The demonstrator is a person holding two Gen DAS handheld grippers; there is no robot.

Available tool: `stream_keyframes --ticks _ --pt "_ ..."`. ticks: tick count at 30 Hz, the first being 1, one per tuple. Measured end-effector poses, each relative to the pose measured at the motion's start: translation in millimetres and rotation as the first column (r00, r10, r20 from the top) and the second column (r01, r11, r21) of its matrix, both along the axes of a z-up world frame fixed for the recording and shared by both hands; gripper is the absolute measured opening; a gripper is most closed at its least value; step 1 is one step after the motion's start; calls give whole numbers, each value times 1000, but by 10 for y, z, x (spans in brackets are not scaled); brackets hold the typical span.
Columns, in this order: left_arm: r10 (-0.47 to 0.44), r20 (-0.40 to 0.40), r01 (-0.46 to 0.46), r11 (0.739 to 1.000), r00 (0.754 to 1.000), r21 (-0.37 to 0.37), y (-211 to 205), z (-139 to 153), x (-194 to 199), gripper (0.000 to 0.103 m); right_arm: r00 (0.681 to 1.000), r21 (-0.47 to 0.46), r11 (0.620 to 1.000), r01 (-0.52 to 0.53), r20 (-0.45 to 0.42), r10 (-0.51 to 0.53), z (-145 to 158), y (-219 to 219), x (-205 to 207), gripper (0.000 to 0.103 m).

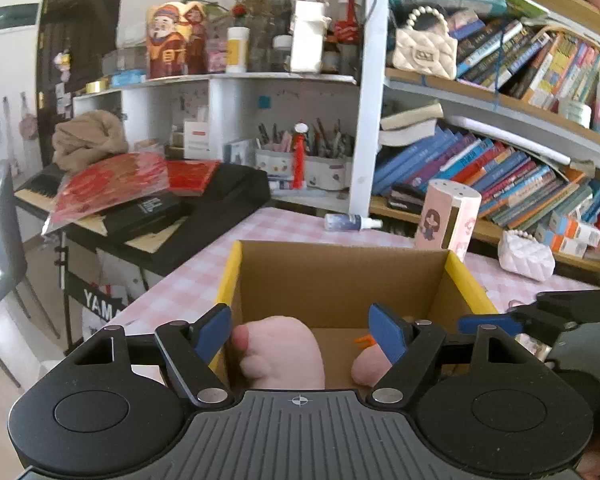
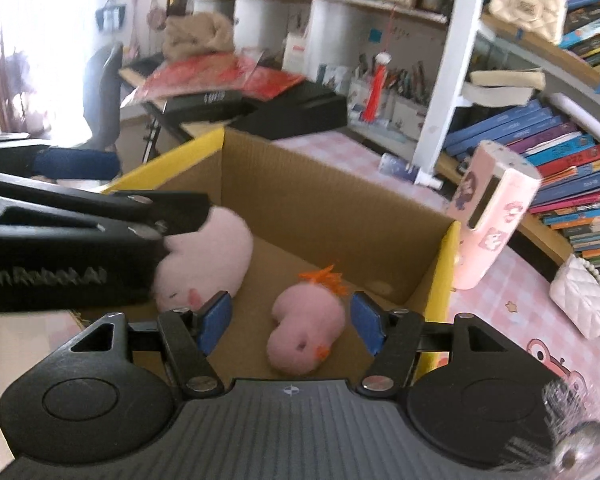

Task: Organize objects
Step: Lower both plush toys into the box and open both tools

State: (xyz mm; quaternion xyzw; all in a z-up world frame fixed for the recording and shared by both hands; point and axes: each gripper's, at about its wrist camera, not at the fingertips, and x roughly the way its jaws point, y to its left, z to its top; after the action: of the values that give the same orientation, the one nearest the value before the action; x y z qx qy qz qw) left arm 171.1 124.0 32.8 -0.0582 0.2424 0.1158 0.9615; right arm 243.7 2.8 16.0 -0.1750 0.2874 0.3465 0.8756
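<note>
An open cardboard box (image 1: 340,276) with yellow flaps stands on the pink checked table. Two pink plush toys lie on its floor. My left gripper (image 1: 300,332) is open over the box, and the larger plush (image 1: 280,356) lies below and between its blue pads without being pinched. My right gripper (image 2: 291,322) is open too. The smaller plush with orange hair (image 2: 306,320) lies between its pads with a gap on the left side. In the right wrist view the left gripper's black body covers part of the larger plush (image 2: 208,256).
A pink cartoon cylinder (image 1: 448,216) stands just beyond the box's right corner. A small spray bottle (image 1: 352,222) lies behind the box, a white quilted purse (image 1: 526,254) sits at the right. Bookshelves (image 1: 500,184) rise behind; a keyboard with red papers (image 1: 112,184) stands left.
</note>
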Motion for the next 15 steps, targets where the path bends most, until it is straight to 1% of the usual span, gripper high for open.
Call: stream_keyframes --ticks 9,11,15 --pt "-11 25 12 1000 1000 -17 -16 58 -334 78 988 103 988 116 90 -126 268 -328 -321 64" --pt "-12 24 12 1000 1000 -20 -21 55 -411 83 982 117 983 143 108 -156 299 -390 -409 64" --pt "-22 21 23 999 1000 -32 -34 36 -585 83 967 146 969 200 129 -219 324 -495 -619 68"
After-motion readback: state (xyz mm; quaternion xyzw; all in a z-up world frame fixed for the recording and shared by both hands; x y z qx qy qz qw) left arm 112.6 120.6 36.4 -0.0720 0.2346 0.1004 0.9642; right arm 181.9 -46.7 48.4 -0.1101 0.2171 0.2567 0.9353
